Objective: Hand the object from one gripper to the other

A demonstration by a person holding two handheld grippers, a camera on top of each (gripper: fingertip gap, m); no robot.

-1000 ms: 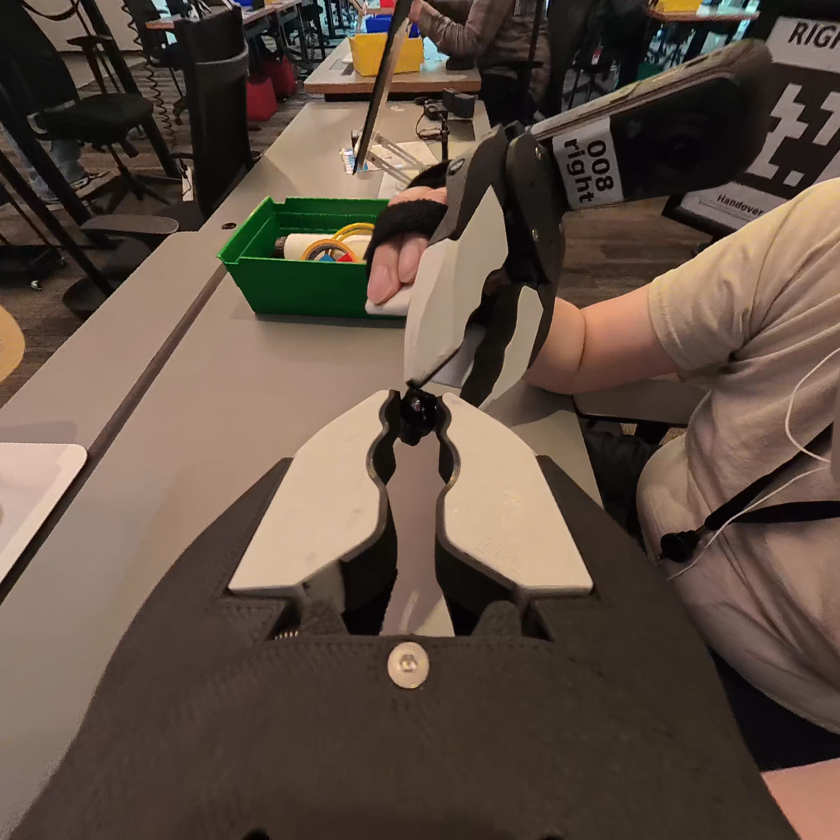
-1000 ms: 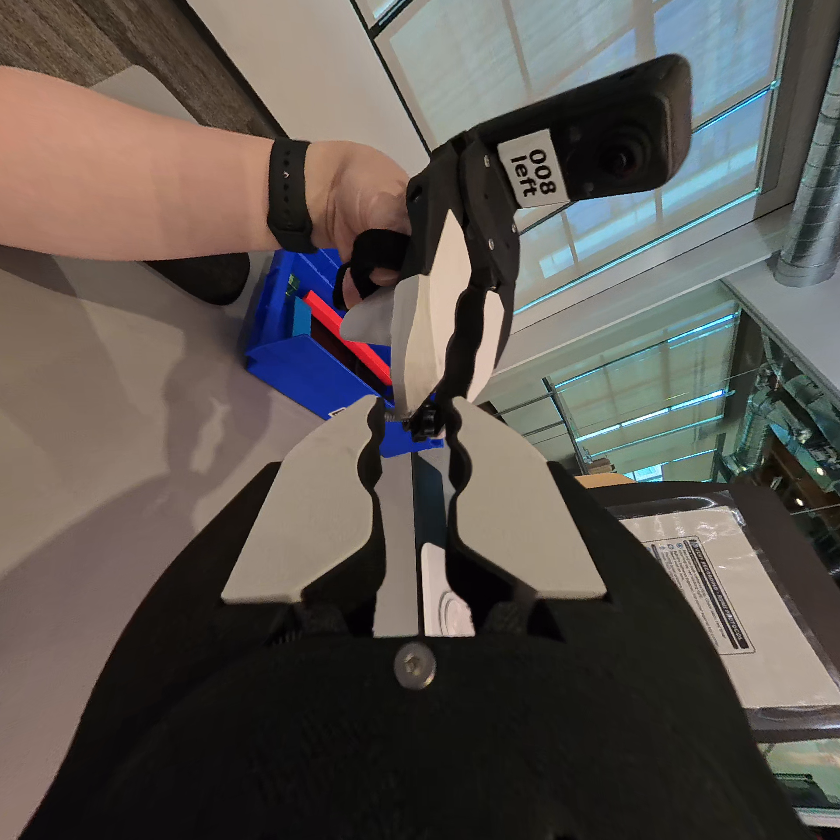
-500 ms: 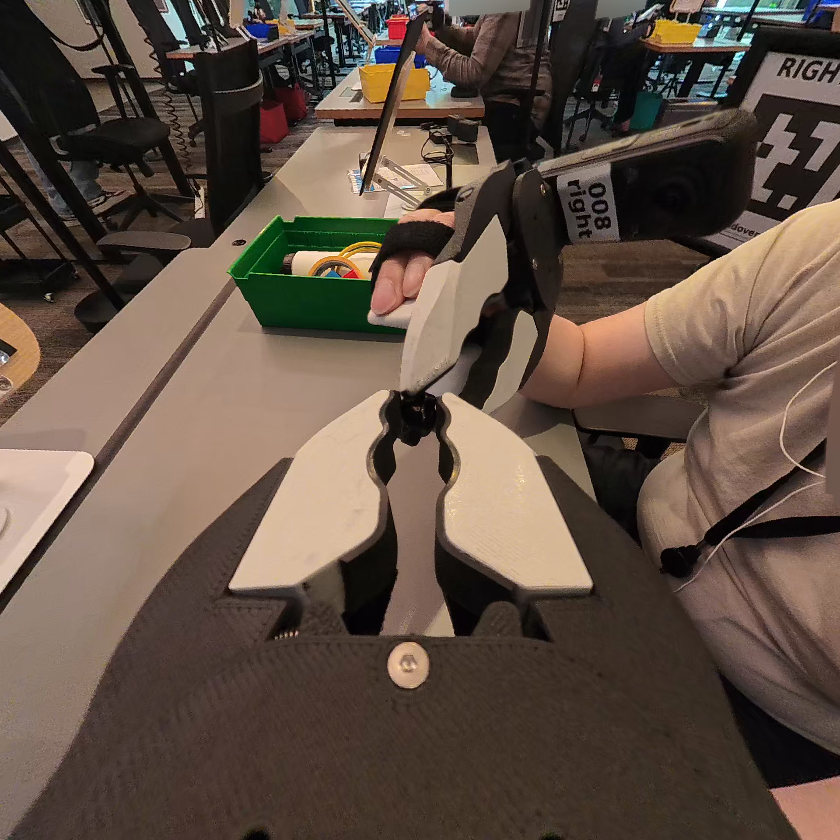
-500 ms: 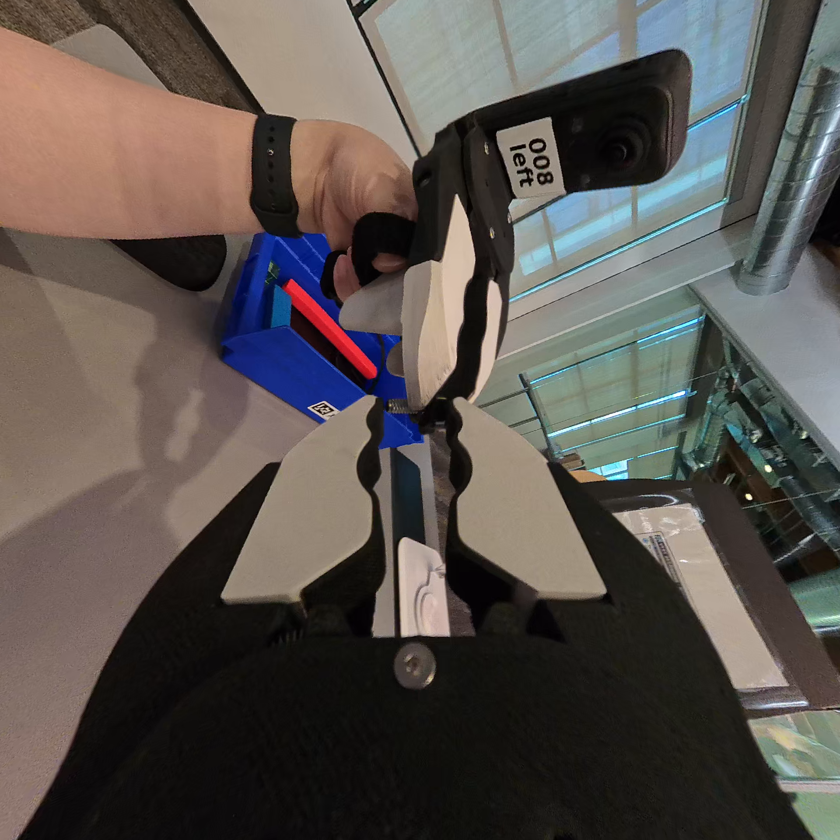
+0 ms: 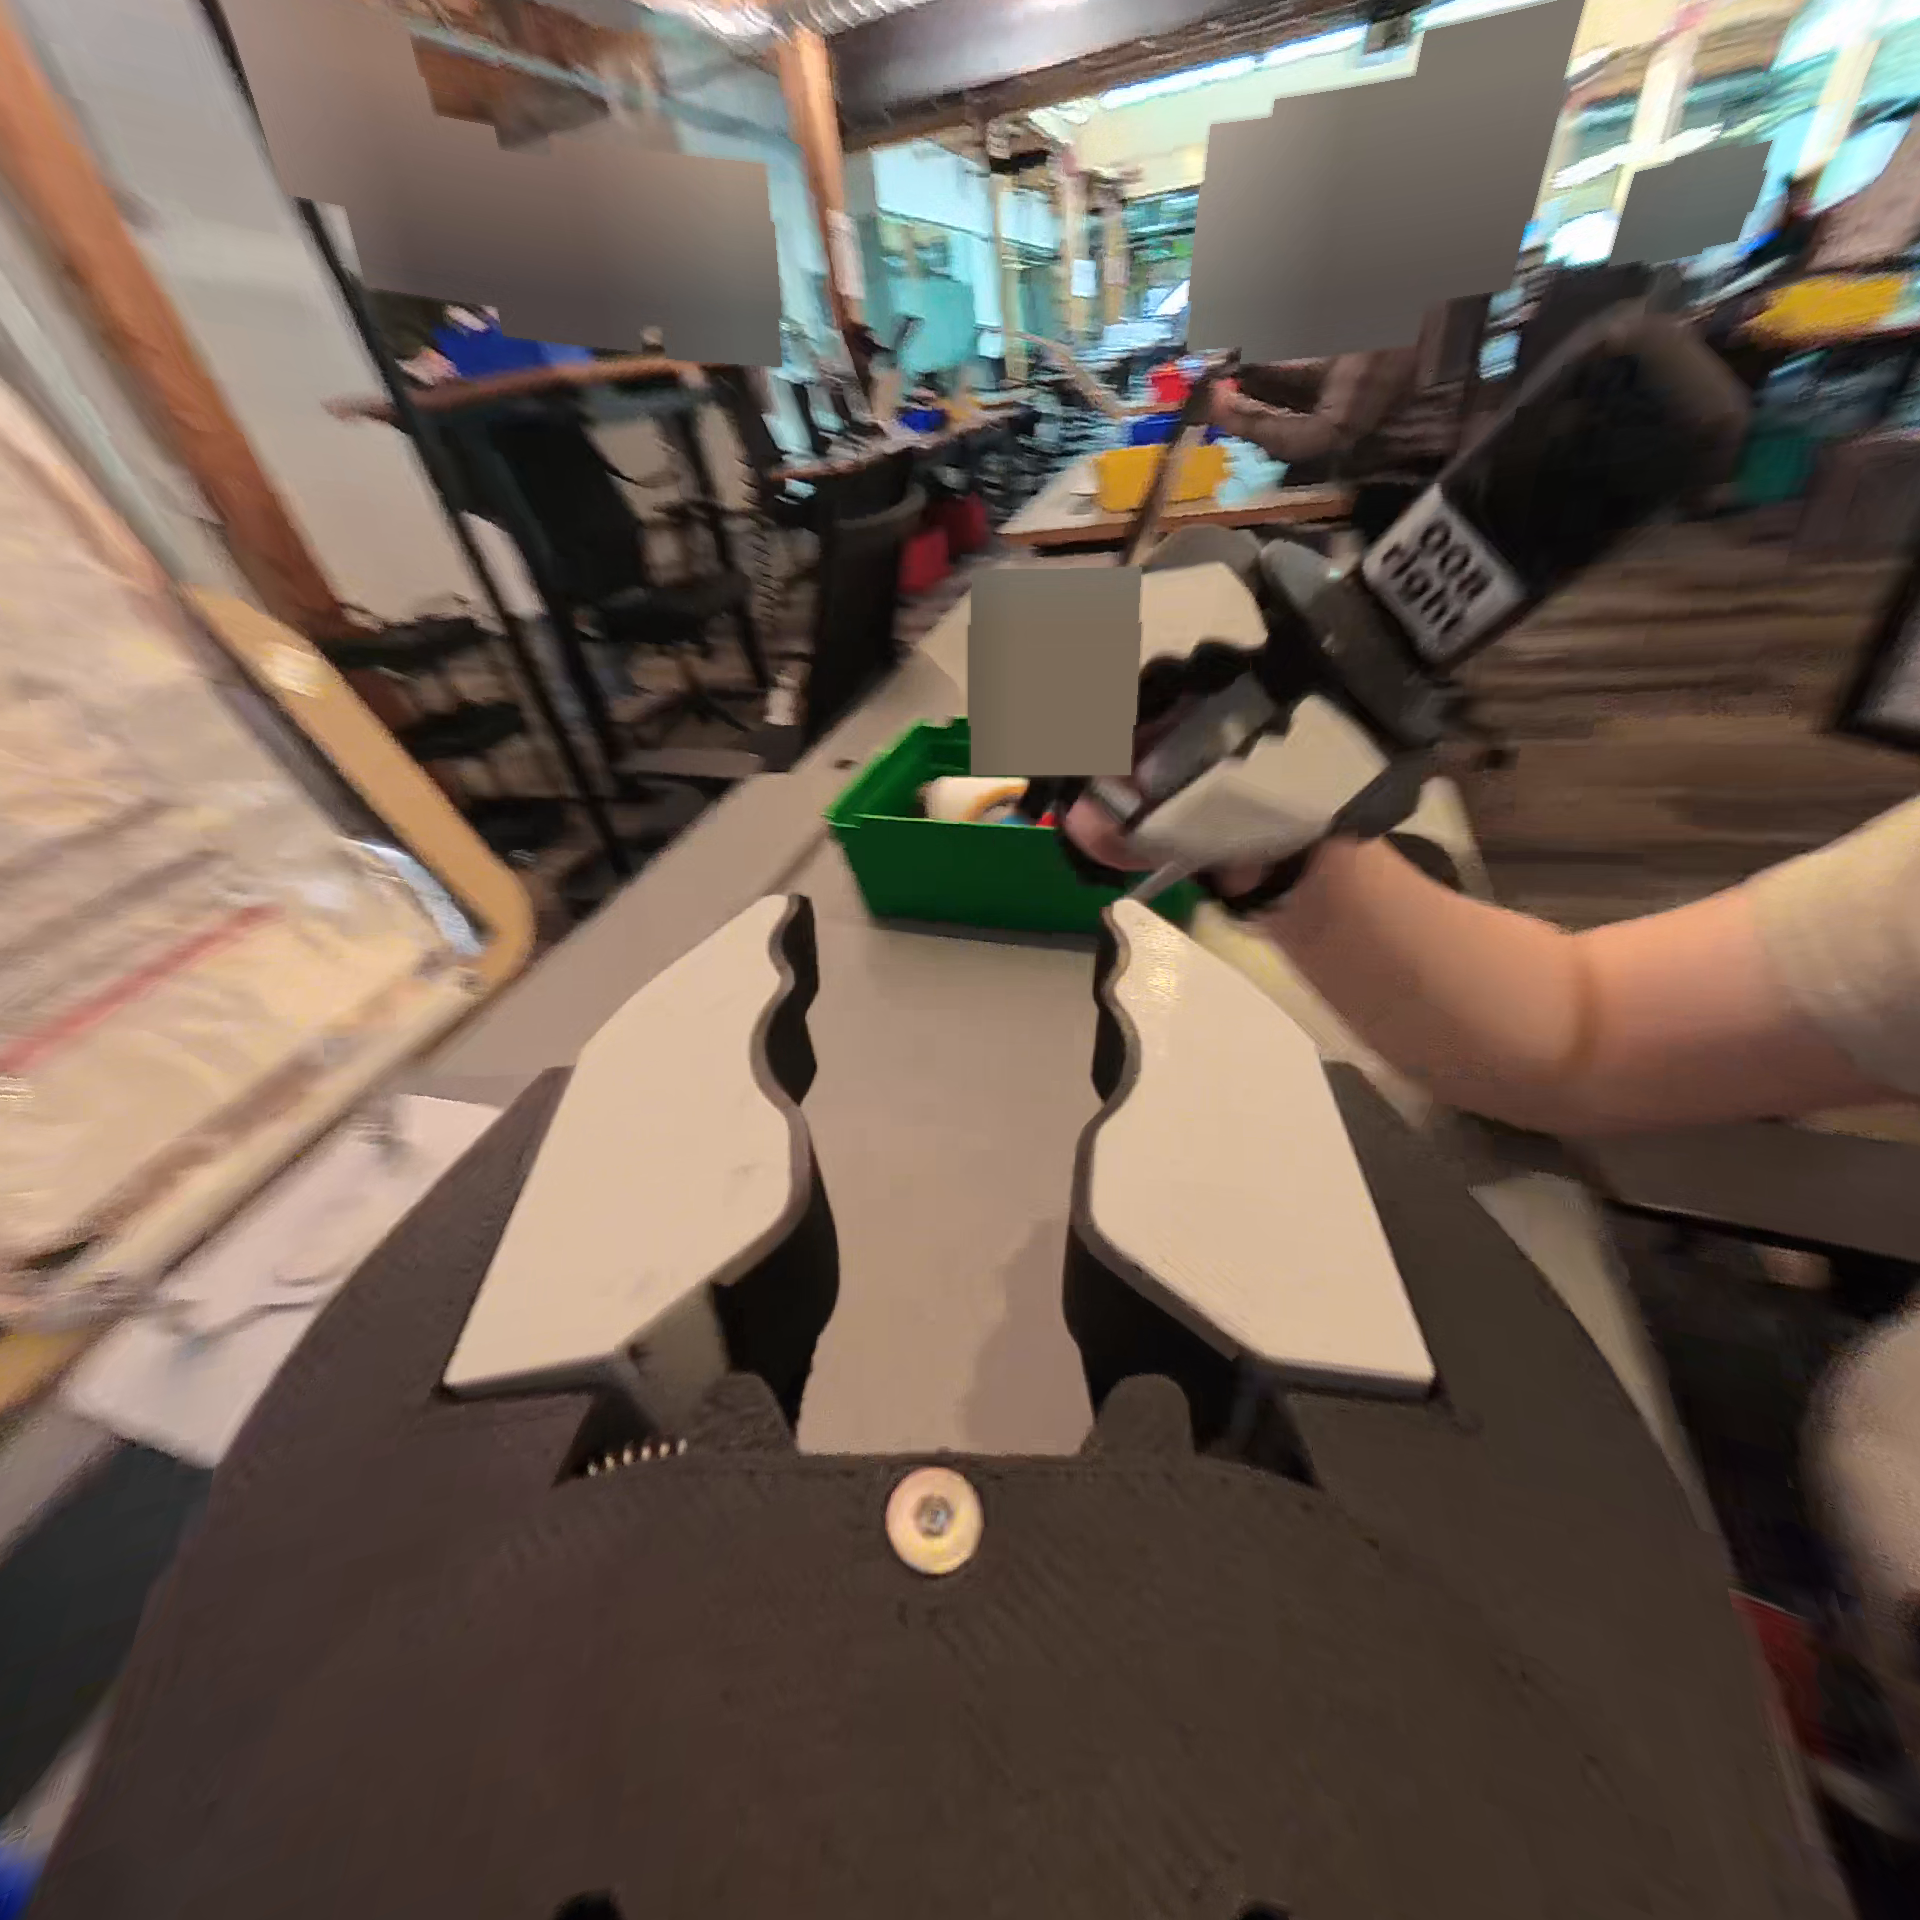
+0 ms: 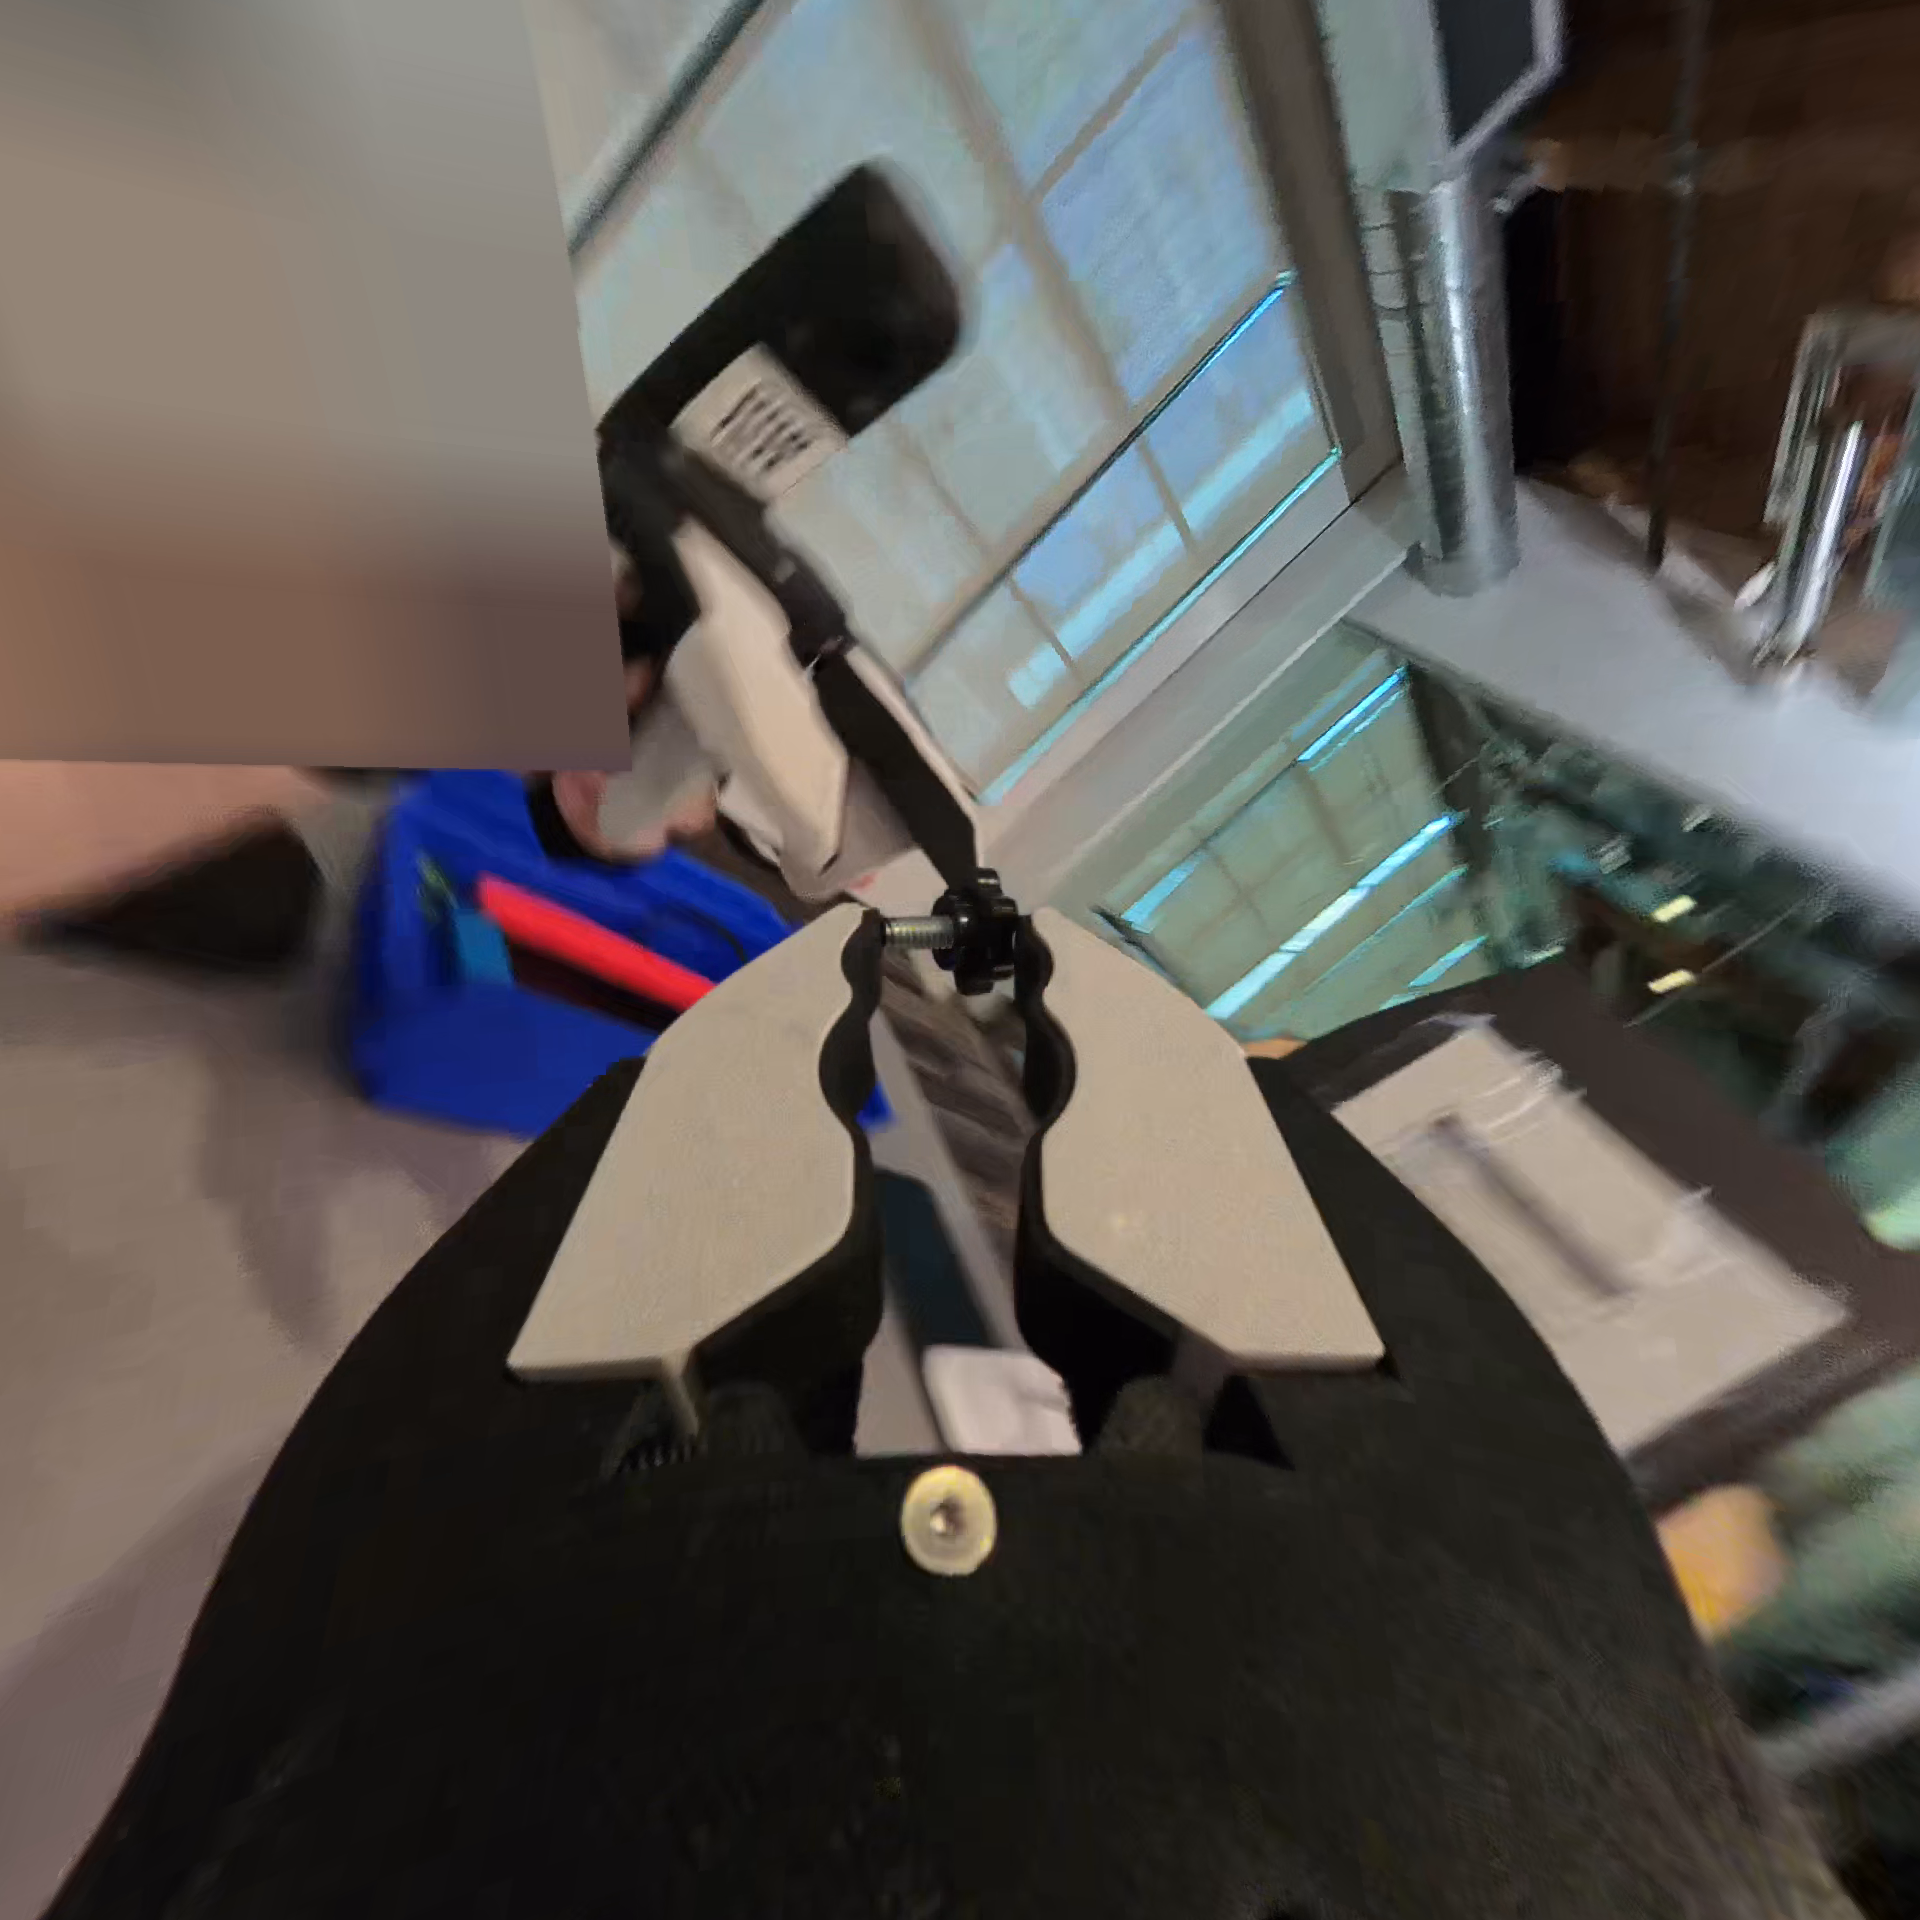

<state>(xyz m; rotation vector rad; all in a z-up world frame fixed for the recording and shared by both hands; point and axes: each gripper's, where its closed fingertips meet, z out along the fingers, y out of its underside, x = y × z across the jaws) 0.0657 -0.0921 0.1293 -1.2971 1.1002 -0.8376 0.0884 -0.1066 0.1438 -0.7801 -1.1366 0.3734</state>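
Note:
The object is a small black knob with a silver threaded stud. My right gripper is shut on it at the fingertips, stud pointing left. My left gripper is open and empty above the grey table. In the right wrist view the left gripper sits just behind the knob with its jaws spread, apart from it. In the left wrist view the right gripper is up and to the right, held by a hand; the knob is not clear there. Both views are motion-blurred.
A green bin with rolls of tape stands on the table ahead of the left gripper. A blue bin holding a red bar stands beyond the right gripper. A person's bare forearm crosses from the right. The grippers are tip to tip, or close to it.
My left gripper has opened and let go of the knob. The right gripper now holds it alone. The two grippers have drawn apart and both views have swung.

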